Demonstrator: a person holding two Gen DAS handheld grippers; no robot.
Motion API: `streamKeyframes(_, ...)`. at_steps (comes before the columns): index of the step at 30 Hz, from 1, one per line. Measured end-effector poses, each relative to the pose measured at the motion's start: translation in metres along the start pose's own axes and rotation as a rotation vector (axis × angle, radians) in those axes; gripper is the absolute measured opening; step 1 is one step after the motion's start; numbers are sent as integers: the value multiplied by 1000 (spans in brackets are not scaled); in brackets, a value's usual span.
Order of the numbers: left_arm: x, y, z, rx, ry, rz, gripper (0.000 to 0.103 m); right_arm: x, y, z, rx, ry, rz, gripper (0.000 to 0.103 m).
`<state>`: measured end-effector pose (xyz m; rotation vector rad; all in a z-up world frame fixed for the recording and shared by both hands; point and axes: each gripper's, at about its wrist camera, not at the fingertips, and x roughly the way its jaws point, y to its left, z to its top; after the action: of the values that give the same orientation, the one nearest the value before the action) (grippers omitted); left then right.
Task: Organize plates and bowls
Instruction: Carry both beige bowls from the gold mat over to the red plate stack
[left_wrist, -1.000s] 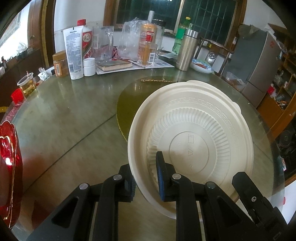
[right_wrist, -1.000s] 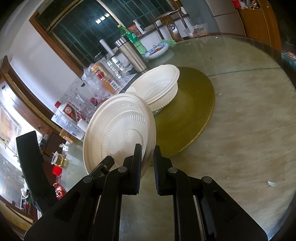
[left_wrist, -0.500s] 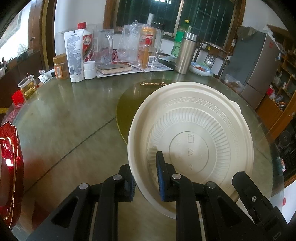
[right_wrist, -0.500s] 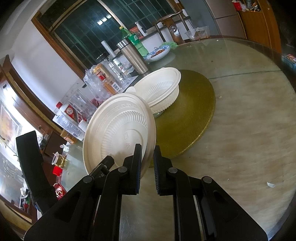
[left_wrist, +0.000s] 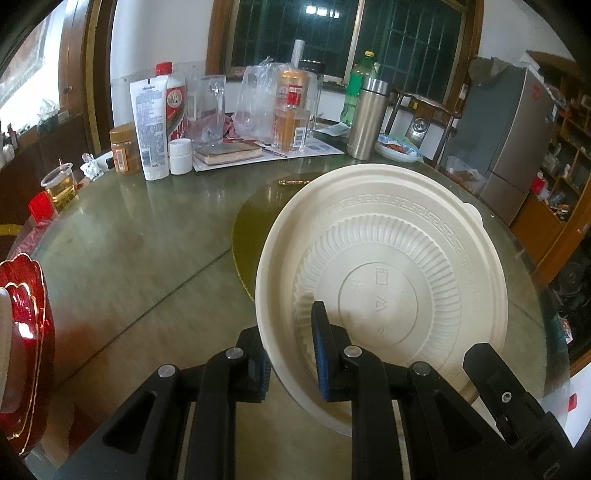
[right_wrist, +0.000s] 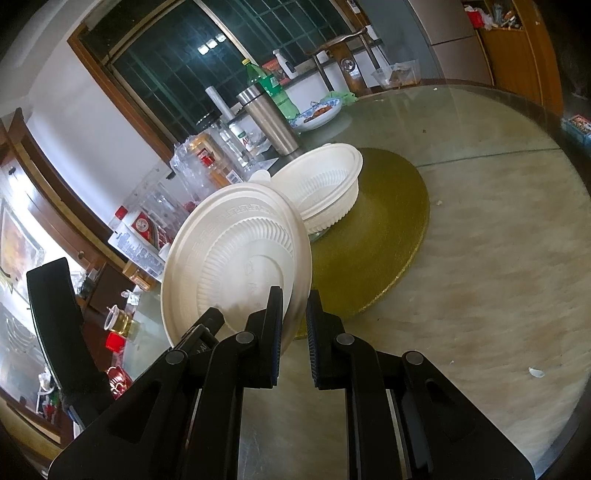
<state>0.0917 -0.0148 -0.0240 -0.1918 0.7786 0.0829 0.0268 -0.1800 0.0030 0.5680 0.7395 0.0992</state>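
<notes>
A cream plastic plate (left_wrist: 384, 280) is held on edge above the round table, its ribbed underside facing both cameras. My left gripper (left_wrist: 291, 354) is shut on the plate's lower left rim. My right gripper (right_wrist: 293, 332) is shut on the same plate (right_wrist: 236, 266) at its lower right rim. Behind it, a stack of cream bowls (right_wrist: 325, 188) sits on the gold turntable (right_wrist: 384, 236). In the left wrist view the plate hides the bowls.
Bottles, a steel flask (left_wrist: 365, 118), a tube (left_wrist: 149, 129), jars and a book crowd the table's far side. A cup of tea (left_wrist: 61, 186) and a red dish (left_wrist: 22, 350) sit at the left edge. A fridge (left_wrist: 509, 140) stands at right.
The plate and both grippers have risen slightly and moved a little toward the bowls; both grips are unchanged.
</notes>
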Motion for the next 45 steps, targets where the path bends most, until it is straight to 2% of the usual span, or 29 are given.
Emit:
streamKeyframes(9,-19,5,4,-5,-19,30,19,-11,10,1,-28,-15,44,12)
streamKeyframes(16,-51,27,6,-16,-56,57,20,-25,32,-2,-54,16,136,12)
streamKeyframes(29,-109,95,6,-94,-128,123,22,-30,102,-22,-188,63,271,12)
streamKeyframes(45,-148,174,-8,-203,-153,212,22,-14,179,-65,-322,210,398,12)
